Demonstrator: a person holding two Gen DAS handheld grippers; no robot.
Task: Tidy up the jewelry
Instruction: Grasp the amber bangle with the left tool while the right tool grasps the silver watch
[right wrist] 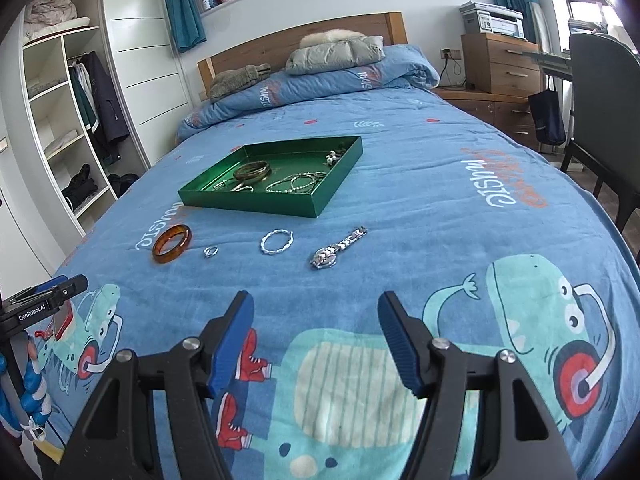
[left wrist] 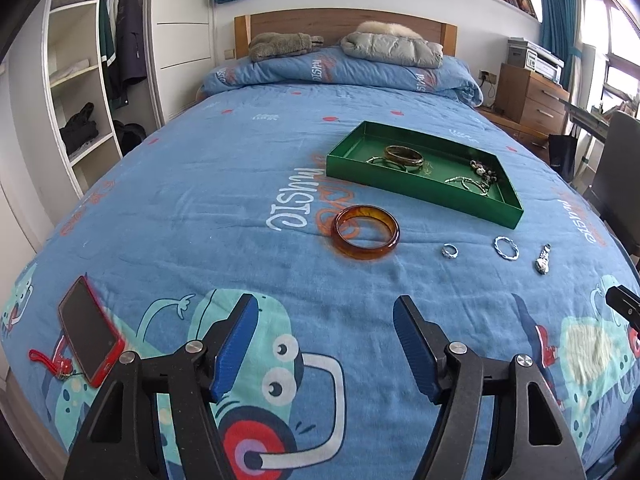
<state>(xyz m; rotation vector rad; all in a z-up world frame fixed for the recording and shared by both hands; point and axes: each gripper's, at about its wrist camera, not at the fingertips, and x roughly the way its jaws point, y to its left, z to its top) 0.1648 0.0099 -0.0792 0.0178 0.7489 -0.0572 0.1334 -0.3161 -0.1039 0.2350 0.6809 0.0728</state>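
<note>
Glossy translucent amber bangle (left wrist: 365, 232), shiny twisted silver-metal bracelet (right wrist: 277, 241), polished metal watch (right wrist: 338, 249), satin green tray (left wrist: 416, 182), soft matt printed cotton bedspread (left wrist: 208, 184), ribbed blue gripper pads (left wrist: 234, 344), wooden headboard (left wrist: 280, 24)

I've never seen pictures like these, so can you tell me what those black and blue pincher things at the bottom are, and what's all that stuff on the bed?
Those are two claws that a person holds, one in each hand. Each claw has a little camera looking forward along its two blue-padded fingers, so one picture comes from the left claw and the other from the right claw. Both claws are open and hold nothing.

They look over a bed with a blue cartoon-dinosaur bedspread. On it sits a shallow green rectangular tray that already has bracelets and chains inside. In front of the tray, outside it, lie four pieces in a row: a thick amber-brown bangle, a small silver ring, a twisted silver bracelet and a silver wristwatch. A red-cased phone lies near the left claw.

The job is tidying the jewelry.
</note>
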